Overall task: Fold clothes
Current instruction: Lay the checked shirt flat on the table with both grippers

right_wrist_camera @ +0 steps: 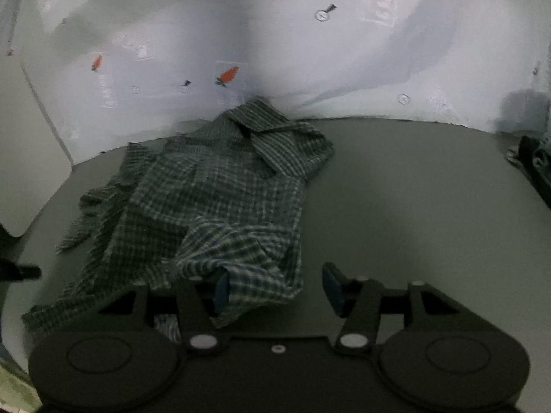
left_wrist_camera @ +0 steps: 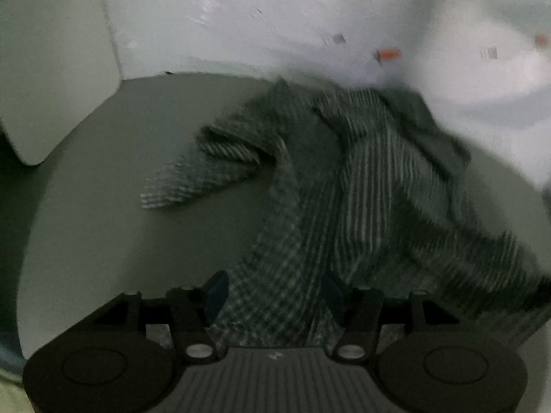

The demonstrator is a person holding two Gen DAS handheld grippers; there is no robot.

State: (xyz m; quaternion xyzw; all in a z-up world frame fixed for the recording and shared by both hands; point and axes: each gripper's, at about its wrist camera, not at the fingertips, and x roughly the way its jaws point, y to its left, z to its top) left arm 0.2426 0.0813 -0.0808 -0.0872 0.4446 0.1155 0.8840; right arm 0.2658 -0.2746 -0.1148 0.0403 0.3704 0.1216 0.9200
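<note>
Plaid shirt [right_wrist_camera: 220, 186] crumpled on grey counter [right_wrist_camera: 396, 189], far edge touching white carrot-print backdrop [right_wrist_camera: 310, 51]. Left tongs [left_wrist_camera: 273, 296] spread apart, shirt fabric lying between fingers. Right tongs [right_wrist_camera: 277, 287] spread apart, shirt hem draped over left finger [right_wrist_camera: 220, 287].

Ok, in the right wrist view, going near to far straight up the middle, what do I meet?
right gripper → plaid shirt on the grey table → shirt's collar → white carrot-print backdrop.
</note>
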